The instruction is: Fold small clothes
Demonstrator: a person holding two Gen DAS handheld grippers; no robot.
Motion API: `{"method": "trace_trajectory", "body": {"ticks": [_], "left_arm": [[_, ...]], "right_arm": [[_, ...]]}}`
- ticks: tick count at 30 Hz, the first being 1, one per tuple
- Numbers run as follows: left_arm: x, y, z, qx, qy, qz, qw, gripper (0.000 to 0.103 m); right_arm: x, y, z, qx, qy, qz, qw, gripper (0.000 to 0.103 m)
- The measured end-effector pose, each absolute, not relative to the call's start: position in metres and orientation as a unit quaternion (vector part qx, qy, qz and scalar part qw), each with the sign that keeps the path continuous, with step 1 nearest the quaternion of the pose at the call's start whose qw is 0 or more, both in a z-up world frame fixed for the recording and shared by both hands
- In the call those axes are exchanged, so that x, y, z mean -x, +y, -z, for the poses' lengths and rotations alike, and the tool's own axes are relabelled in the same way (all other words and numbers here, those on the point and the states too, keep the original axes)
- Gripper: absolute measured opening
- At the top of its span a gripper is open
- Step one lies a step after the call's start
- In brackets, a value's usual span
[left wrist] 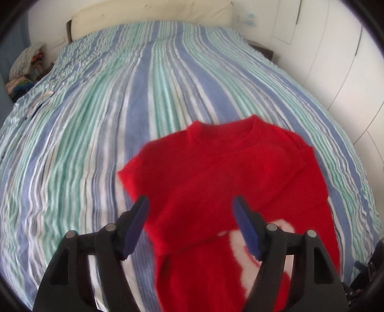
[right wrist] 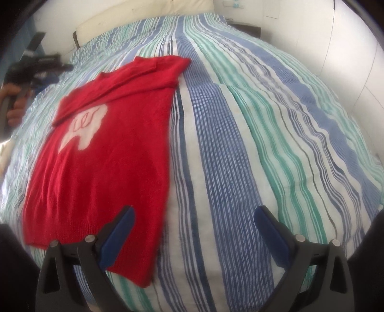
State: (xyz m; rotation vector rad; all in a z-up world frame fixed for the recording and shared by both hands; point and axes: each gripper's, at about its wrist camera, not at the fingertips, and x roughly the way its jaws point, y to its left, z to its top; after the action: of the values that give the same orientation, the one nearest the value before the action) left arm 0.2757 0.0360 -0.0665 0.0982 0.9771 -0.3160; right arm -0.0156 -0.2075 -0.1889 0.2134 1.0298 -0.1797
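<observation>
A small red knit sweater (left wrist: pixel 216 172) with a white motif lies on the striped bedspread (left wrist: pixel 120 96). One sleeve is folded across its chest, partly covering the motif. My left gripper (left wrist: pixel 190 204) is open and empty, hovering above the folded sleeve. In the right wrist view the sweater (right wrist: pixel 100 168) lies flat to the left, its motif (right wrist: pixel 84 127) partly showing. My right gripper (right wrist: pixel 194 213) is open and empty, above the bedspread (right wrist: pixel 264 132) beside the sweater's lower right hem. The left gripper (right wrist: pixel 60 68) shows at far left, held in a hand.
A cream headboard (left wrist: pixel 153 14) stands at the bed's far end. A pile of clothes (left wrist: pixel 26 64) sits at the far left beside the bed. White wardrobe doors (left wrist: pixel 340 60) run along the right side.
</observation>
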Motion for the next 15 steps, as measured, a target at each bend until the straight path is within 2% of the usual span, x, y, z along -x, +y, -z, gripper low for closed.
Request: {"method": "trace_trajectory", "body": {"ticks": [5,9,10,11,12,15], "left_arm": [[-0.240,0.055,0.112,-0.096,0.494,0.169,0.848,0.074],[-0.243,0.033,0.136,-0.151,0.461,0.106,0.868,0.074],[-0.248,0.031,0.141,-0.149,0.452,0.083,0.876,0.064],[-0.252,0.033,0.144,-0.139,0.444,0.063,0.883,0.045],[-0.255,0.039,0.149,-0.122,0.448,0.046,0.885,0.006],[-0.251,0.062,0.154,-0.043,0.444,0.032,0.894,0.004]], "right_arm": [[0.009,-0.207,0.196,-0.104,0.495,0.083,0.859,0.098],[0.007,-0.202,0.199,-0.096,0.501,0.080,0.856,0.098],[0.006,-0.200,0.199,-0.093,0.501,0.079,0.857,0.098],[0.007,-0.198,0.197,-0.089,0.500,0.078,0.858,0.098],[0.007,-0.196,0.194,-0.085,0.497,0.077,0.860,0.098],[0.005,-0.193,0.178,-0.074,0.485,0.051,0.870,0.098]]}}
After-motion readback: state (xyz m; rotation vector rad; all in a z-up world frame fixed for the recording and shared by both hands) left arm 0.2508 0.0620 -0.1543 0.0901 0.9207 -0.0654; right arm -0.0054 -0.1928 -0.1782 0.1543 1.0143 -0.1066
